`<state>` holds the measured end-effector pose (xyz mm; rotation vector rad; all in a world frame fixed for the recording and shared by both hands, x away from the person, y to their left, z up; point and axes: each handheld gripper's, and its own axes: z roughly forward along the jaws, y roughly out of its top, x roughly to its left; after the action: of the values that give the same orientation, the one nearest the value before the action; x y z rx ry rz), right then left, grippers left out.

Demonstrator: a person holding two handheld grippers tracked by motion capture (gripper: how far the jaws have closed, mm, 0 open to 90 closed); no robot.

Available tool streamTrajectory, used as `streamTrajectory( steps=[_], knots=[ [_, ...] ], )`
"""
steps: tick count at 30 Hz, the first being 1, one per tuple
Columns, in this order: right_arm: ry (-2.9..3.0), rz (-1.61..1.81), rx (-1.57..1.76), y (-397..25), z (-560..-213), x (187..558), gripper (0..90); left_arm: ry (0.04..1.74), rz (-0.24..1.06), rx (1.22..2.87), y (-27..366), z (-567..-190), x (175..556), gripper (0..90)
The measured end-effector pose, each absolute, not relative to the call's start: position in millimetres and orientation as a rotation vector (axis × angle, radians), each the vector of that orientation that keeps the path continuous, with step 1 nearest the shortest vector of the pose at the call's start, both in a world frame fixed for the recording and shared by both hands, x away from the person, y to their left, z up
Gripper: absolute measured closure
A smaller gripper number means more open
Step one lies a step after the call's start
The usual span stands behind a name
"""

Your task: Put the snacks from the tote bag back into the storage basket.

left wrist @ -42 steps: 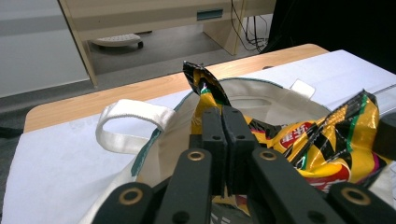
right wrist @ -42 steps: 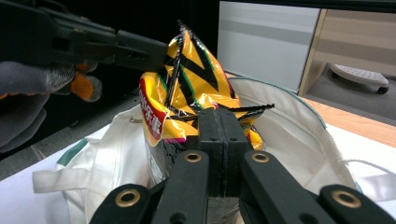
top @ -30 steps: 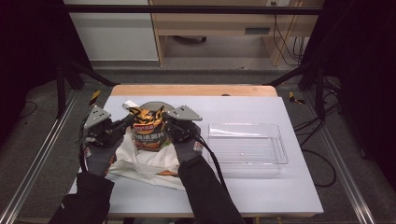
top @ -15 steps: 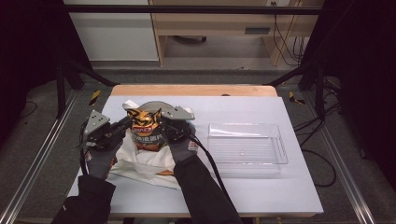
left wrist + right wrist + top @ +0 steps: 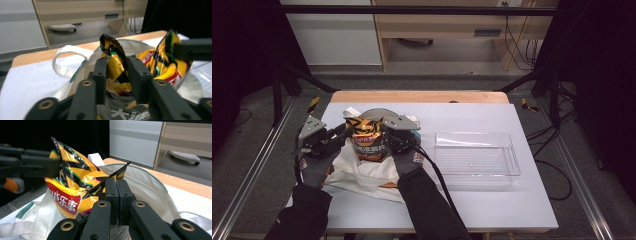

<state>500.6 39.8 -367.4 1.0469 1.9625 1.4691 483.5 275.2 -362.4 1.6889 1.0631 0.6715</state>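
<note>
A crumpled yellow, black and red chip bag stands upright in the mouth of a white cloth tote bag on the table's left half. My left gripper is shut on the chip bag's left top corner, which sits between its jaws. My right gripper pinches the right top corner, jaws pressed together on the foil edge. The chip bag hangs between the two grippers. The tote's rim curves behind it, and its handle lies to the left.
A clear plastic tray sits on the white table to the right of the tote bag. A wooden strip runs along the far edge. Black frame legs and cables stand on the floor around the table.
Both grippers and the chip bag have sunk slightly toward the tote bag and drifted a little to the left. Both still hold the bag.
</note>
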Motion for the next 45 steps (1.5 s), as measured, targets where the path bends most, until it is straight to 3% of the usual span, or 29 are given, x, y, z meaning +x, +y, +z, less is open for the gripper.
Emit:
streamTrajectory(
  steps=[4, 8, 45],
  knots=[
    [1.955, 1.472, 1.045, 40.1, -367.0, 499.7, 89.9, 1.074, 0.680, 1.699, 273.6, -364.2, 482.2, 83.4],
    [1.953, 1.486, 1.045, 39.4, -364.6, 498.0, 90.0, 1.079, 0.681, 1.678, 272.4, -361.0, 478.2, 87.9],
    [1.886, 1.604, 0.837, 23.9, -270.1, 461.6, 90.0, 0.961, 0.753, 1.504, 266.5, -271.7, 430.9, 88.7]
  ],
)
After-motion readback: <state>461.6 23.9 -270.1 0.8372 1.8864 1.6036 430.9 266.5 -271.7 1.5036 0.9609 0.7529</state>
